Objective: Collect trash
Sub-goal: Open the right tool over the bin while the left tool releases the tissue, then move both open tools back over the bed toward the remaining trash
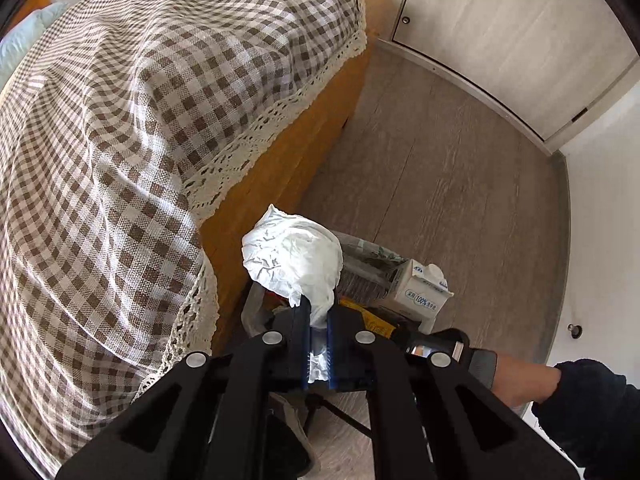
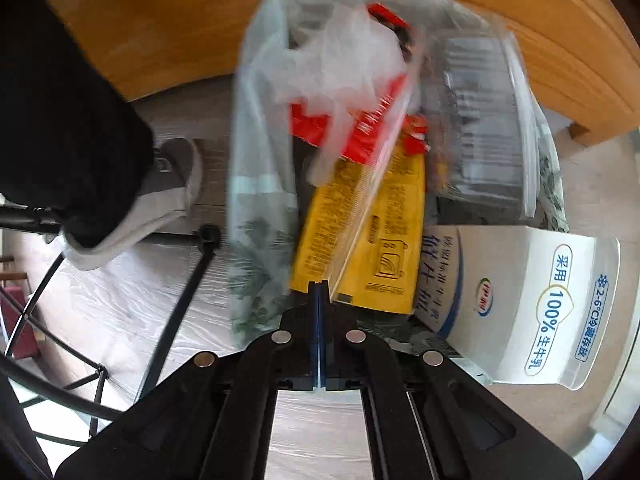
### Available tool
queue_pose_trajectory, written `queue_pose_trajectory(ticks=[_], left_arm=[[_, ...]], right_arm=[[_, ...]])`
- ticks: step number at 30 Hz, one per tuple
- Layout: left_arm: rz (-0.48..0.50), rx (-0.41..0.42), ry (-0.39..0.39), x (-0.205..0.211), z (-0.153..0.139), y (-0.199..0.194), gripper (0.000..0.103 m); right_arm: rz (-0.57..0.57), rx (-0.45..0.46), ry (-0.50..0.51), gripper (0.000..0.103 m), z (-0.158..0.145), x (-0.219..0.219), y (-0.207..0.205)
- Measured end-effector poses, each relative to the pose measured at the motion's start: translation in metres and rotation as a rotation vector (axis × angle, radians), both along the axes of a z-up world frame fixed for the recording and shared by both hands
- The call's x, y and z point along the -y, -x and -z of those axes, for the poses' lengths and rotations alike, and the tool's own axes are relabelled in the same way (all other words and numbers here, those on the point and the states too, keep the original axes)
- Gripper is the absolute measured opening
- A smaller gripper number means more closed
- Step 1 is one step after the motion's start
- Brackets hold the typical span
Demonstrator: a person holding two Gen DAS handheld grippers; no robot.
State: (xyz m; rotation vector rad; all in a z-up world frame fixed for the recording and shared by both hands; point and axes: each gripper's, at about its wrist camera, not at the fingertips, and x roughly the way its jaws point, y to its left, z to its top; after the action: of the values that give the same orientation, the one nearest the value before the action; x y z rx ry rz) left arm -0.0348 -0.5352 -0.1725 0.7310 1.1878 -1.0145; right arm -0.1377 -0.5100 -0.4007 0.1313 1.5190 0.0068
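Note:
My left gripper (image 1: 318, 309) is shut on a crumpled white tissue (image 1: 296, 256), which bulges out beyond the fingertips. It hangs just above the clear trash bag (image 1: 360, 256) on the floor beside the bed. In the right wrist view, my right gripper (image 2: 319, 286) is shut on the thin rim of the trash bag (image 2: 260, 184) and pulls it taut. Inside the bag lie a yellow packet (image 2: 384, 240), a red packet (image 2: 360, 132), a ribbed clear plastic container (image 2: 480, 120) and a white milk carton (image 2: 520, 300). The carton (image 1: 420, 292) also shows in the left wrist view.
A bed with a brown checked cover (image 1: 120, 140) and a wooden frame (image 1: 288, 168) stands left of the bag. Pale wardrobe doors (image 1: 500, 32) line the far side of the wood floor (image 1: 440, 160). A person's slippered foot (image 2: 168, 184) and a black metal stand (image 2: 180, 280) are near the bag.

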Motion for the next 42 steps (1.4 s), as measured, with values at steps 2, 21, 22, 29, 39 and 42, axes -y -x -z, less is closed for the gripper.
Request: queue_pose_trajectory(ticks=[2,21,22,29,39,42], left_arm=[[-0.015,-0.002,-0.012,0.000,0.004,-0.001,0.004],[0.147,-0.114,-0.285,0.036,0.121,0.046,0.006],[0.147,-0.139,-0.291,0.039,0.129,0.046,0.006],[0.067,-0.217,-0.371,0.040,0.172,0.056,0.073],[-0.010,-0.220,-0.375,0.036,0.172,0.046,0.076],[0.013,-0.183,-0.397,0.036,0.170,0.053,0.076]], right_arm=[[0.119,-0.022,-0.005,0.000,0.005,0.019,0.002],[0.522,0.321,-0.017,0.046,-0.086,0.073,0.066],[0.534,0.326,-0.010,0.046,-0.093,0.073,0.067],[0.606,0.326,-0.008,0.046,-0.104,0.091,0.076],[0.603,0.324,-0.030,0.046,-0.104,0.087,0.080],[0.586,0.317,-0.034,0.046,-0.107,0.082,0.077]])
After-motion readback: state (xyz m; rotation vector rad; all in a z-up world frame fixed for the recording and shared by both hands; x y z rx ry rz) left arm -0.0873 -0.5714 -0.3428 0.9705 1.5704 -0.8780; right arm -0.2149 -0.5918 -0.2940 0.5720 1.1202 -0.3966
